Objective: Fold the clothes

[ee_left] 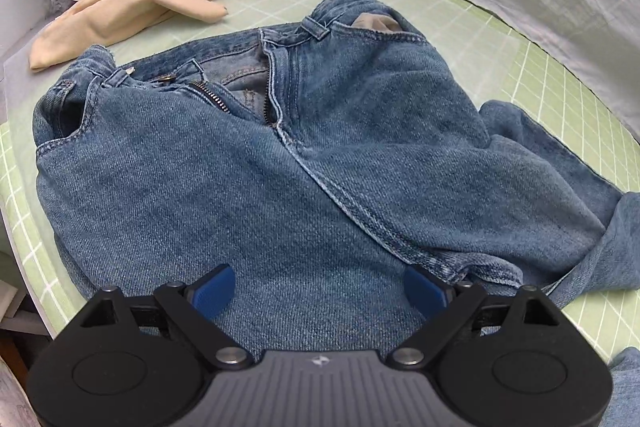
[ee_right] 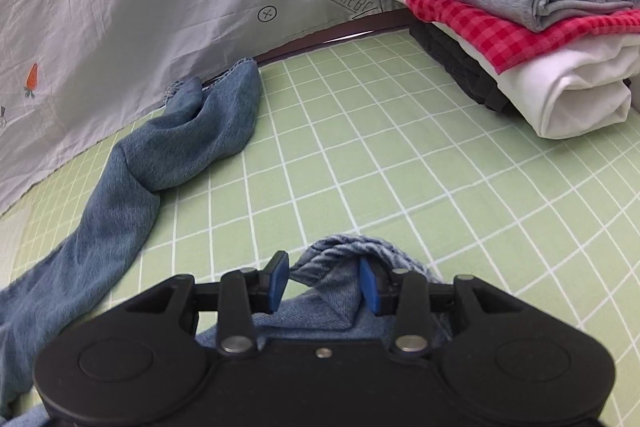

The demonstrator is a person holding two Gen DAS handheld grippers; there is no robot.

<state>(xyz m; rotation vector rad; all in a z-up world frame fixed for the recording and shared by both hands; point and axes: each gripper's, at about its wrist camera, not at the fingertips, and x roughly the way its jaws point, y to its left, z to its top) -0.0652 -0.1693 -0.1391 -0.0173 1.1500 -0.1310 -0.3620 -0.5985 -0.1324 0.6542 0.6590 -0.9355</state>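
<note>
Blue jeans (ee_left: 320, 155) lie front-up on the green checked mat, fly unzipped, waistband toward the far side. My left gripper (ee_left: 318, 293) hovers just above the near thigh area, jaws wide open with only flat denim below them. In the right wrist view one jeans leg (ee_right: 160, 163) trails crumpled toward the back left. A bunched fold of the other denim leg (ee_right: 332, 279) rises like a tent between the blue pads of my right gripper (ee_right: 323, 283), which is shut on it.
A beige garment (ee_left: 132, 11) lies crumpled at the far left of the mat. A stack of folded clothes (ee_right: 532, 27) stands at the back right. A grey printed sheet (ee_right: 140, 7) hangs along the far edge. Bare mat (ee_right: 400, 155) lies between.
</note>
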